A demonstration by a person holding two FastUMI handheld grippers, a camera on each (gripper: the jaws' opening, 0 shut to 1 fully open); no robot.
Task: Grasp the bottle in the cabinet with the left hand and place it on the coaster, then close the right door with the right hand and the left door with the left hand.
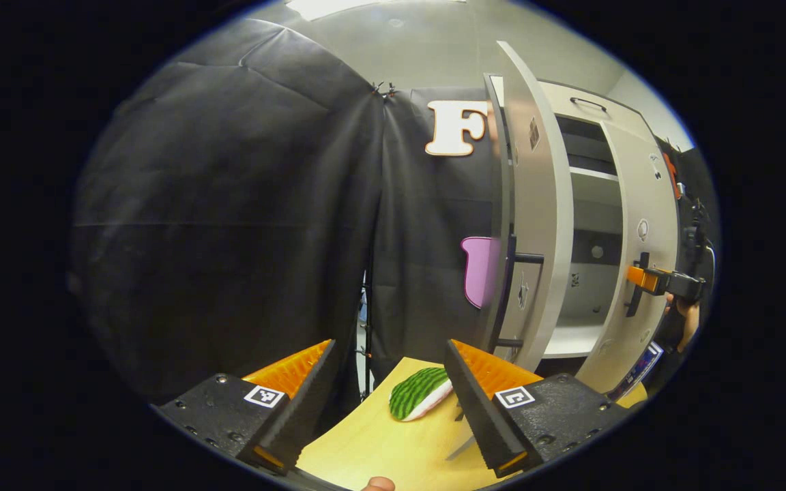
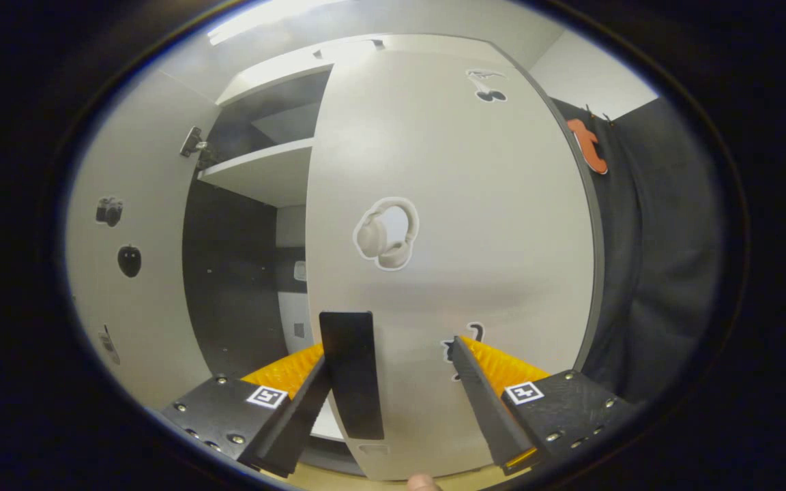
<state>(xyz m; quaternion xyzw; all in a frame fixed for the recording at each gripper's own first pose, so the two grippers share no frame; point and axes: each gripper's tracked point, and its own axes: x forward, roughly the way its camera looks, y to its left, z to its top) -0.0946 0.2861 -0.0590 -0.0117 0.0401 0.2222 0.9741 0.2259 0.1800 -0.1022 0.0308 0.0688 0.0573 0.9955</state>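
A: Nearest the left gripper (image 1: 387,399)?
B: Its fingers spread, gripping nothing; between them, on the wooden table (image 1: 393,450), a watermelon-patterned coaster (image 1: 419,393); the bottle cannot be made out.
A: Farther off?
B: The left door (image 1: 533,225) ajar; the right gripper (image 2: 393,389), spread, at the right door (image 2: 447,225) beside its handle (image 2: 351,372); beyond, the cabinet (image 2: 256,174) shelves.
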